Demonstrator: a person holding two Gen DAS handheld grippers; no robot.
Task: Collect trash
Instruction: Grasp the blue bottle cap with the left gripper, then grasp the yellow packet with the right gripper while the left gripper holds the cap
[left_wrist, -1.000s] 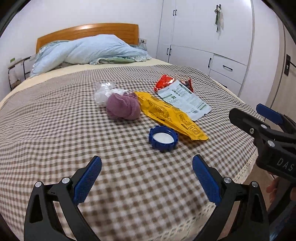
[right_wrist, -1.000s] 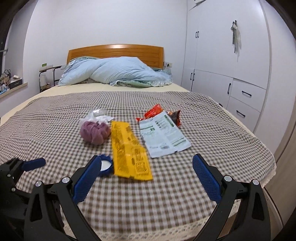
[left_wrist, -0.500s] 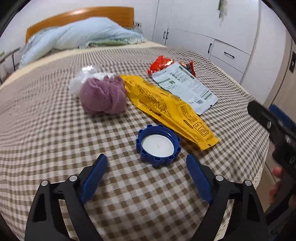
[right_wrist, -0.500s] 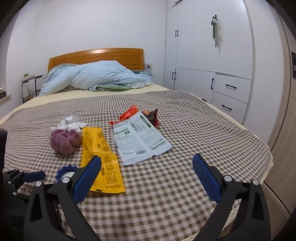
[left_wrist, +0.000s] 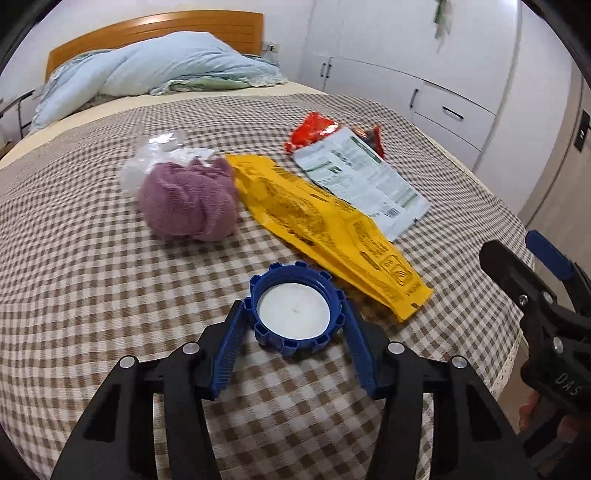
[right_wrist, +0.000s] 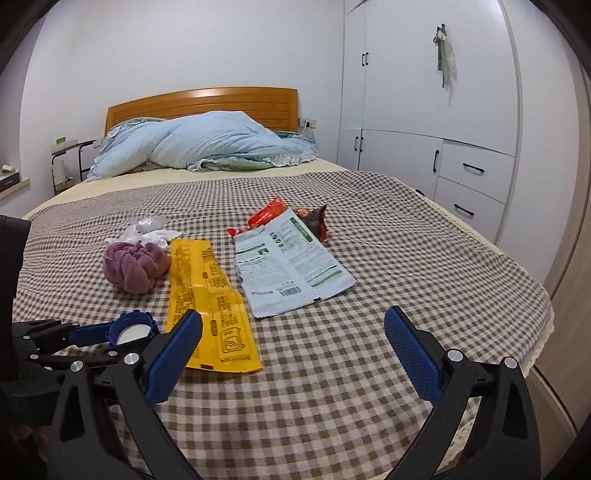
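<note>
On a bed spread with a brown-checked cover (left_wrist: 92, 280), the left gripper (left_wrist: 293, 314) brackets a blue bottle cap (left_wrist: 295, 308), its jaws closing, with the blue pads either side of the cap's notched rim and at most brushing it, so no firm grip is evident. The cap lies open side up, its white liner showing, near the foot of the bed. That position, judged from the layout, makes it the easiest first pick in a job of collecting trash.

The rest of the litter waits beyond it. A yellow wrapper (left_wrist: 325, 236) lies flat just beside the cap, its near corner close to the left gripper's right-hand pad. A white printed packet (right_wrist: 291, 258) lies next to it, overlapping a crumpled red wrapper (right_wrist: 267, 216). A balled purple cloth (left_wrist: 190, 201) rests against crinkled clear plastic (left_wrist: 155, 158) farther up the cover.

The right gripper (right_wrist: 293, 354) hangs low over the cover's near edge with its jaws wide and nothing between them, pointed towards the yellow wrapper and white packet. It appears to be kept ready for a flat item once the cap is secured. A pale blue duvet (right_wrist: 207, 147) is heaped by the wooden headboard (right_wrist: 199, 103). No bin or bag for the rubbish is visible in either view.
</note>
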